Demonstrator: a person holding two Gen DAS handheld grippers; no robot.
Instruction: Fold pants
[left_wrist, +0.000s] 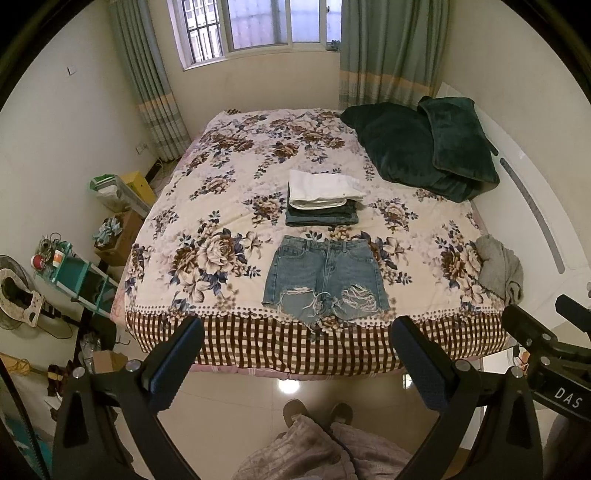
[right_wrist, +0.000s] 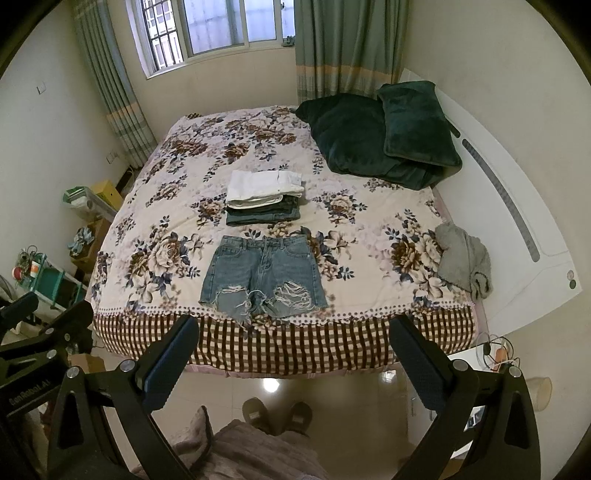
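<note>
Left tool (left_wrist: 295, 354) view alone shows the right tool (left_wrist: 546, 332).

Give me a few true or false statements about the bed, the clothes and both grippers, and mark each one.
1. The ripped blue denim shorts lie spread flat near the bed's foot. True.
2. The left gripper is clamped on the shorts. False: it is open, short of the bed.
3. White folded pants top the folded stack. True.
4. The crumpled grey garment lies on the stack. False: it sits at the bed's right edge.
5. The right gripper is open. True.
</note>
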